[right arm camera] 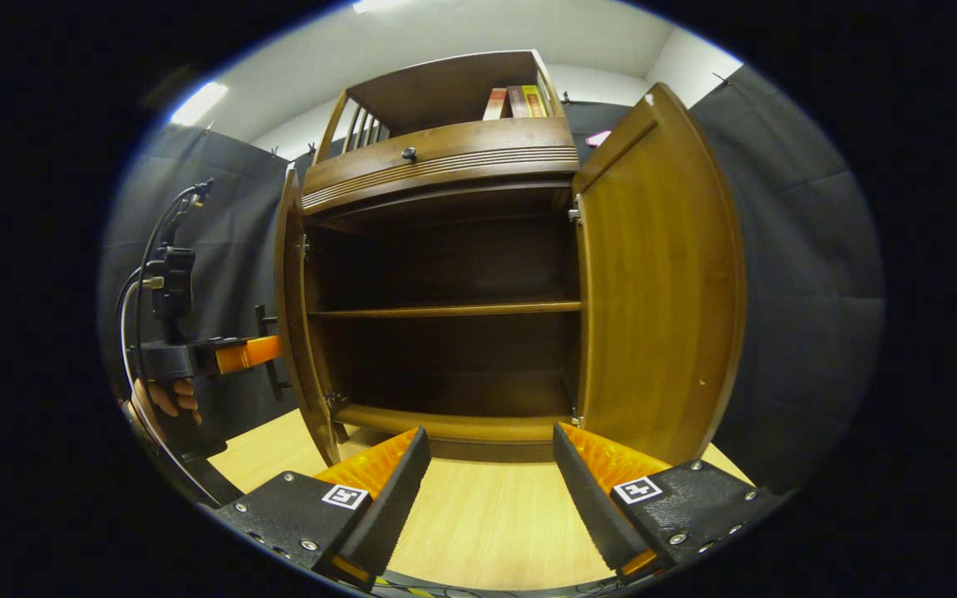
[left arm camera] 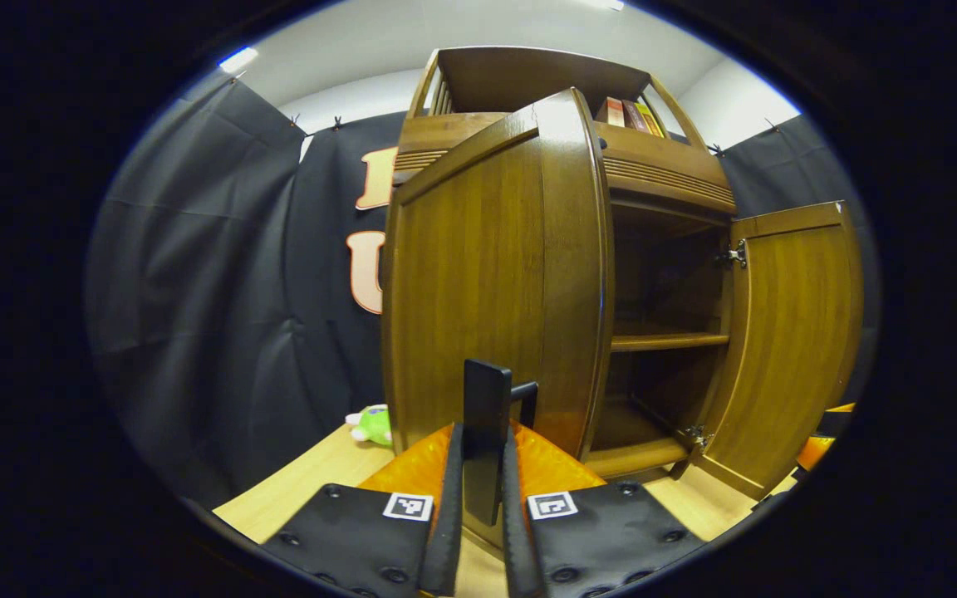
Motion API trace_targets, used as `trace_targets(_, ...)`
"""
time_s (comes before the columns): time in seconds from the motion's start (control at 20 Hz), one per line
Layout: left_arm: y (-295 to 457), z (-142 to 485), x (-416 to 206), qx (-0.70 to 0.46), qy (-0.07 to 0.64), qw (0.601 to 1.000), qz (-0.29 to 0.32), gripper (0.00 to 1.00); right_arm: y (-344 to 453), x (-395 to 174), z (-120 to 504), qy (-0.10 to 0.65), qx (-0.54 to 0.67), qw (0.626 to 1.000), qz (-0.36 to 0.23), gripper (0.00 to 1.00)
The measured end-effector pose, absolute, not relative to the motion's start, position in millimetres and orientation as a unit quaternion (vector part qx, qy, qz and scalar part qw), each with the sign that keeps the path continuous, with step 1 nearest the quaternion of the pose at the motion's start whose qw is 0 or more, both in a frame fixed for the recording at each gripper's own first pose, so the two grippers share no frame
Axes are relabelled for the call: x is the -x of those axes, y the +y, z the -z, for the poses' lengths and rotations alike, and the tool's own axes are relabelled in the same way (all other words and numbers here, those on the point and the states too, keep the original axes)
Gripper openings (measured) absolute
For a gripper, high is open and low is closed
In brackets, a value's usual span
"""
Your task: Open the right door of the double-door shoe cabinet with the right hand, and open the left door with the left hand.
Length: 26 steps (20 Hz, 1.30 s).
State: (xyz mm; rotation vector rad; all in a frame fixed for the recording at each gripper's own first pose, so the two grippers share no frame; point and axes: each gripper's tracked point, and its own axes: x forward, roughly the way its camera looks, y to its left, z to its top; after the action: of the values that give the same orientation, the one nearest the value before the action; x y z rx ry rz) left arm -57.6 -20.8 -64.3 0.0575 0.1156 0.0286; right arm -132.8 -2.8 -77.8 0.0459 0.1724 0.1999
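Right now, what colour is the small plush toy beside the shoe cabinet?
Bright green plush toy, seen best in the left gripper view, left of the shoe cabinet.

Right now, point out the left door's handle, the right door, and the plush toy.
left door's handle (left arm camera: 485, 440): left gripper view, on the dark bar between the left gripper's fingers.
right door (right arm camera: 661, 282): right gripper view, middle of its inner face.
plush toy (left arm camera: 374, 424): left gripper view, on its green body.

Black cloth walls (right arm camera: 786, 274), pale wooden floor (right arm camera: 478, 523), perhaps tabletop.
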Motion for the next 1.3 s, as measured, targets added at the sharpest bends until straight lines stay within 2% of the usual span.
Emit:
trace_targets(0.25,24.1,54.4,81.6,-0.03,0.042,0.998,-0.029,0.17,12.3,123.1,78.3,0.09,-0.016,0.988,-0.123,0.92)
trace_targets(0.5,66.4,52.3,89.1,-0.02,0.046,0.998,-0.035,0.16,24.6,112.4,78.8,0.092,-0.031,0.987,-0.124,0.92)
trace_targets(0.55,79.9,49.3,90.0,-0.02,0.044,0.998,-0.041,0.12,29.2,111.6,77.2,0.09,-0.034,0.988,-0.124,0.92)
trace_targets(0.6,90.8,47.9,90.8,-0.014,0.043,0.998,-0.041,0.12,33.6,110.0,76.3,0.088,-0.035,0.988,-0.123,0.92)
trace_targets(0.8,118.1,44.6,97.4,-0.006,0.048,0.999,0.005,0.06,42.5,102.3,67.7,0.079,-0.03,0.989,-0.118,0.92)
trace_targets(0.9,126.5,45.1,98.7,-0.011,0.044,0.999,0.021,0.09,49.6,100.4,67.0,0.077,-0.03,0.99,-0.117,0.92)
trace_targets(1.1,137.2,44.8,97.4,-0.028,0.038,0.998,0.046,0.08,64.8,99.6,60.7,0.07,-0.026,0.99,-0.117,0.92)
trace_targets(1.15,140.6,44.4,96.6,-0.028,0.038,0.997,0.055,0.03,71.6,101.9,62.5,0.068,-0.024,0.991,-0.116,0.92)
trace_targets(1.2,145.1,44.2,94.8,-0.026,0.039,0.997,0.061,0.07,75.1,101.0,61.2,0.066,-0.022,0.991,-0.116,0.92)
trace_targets(1.3,154.1,44.1,93.8,-0.025,0.041,0.996,0.078,0.07,80.5,100.8,60.1,0.064,-0.023,0.991,-0.118,0.92)
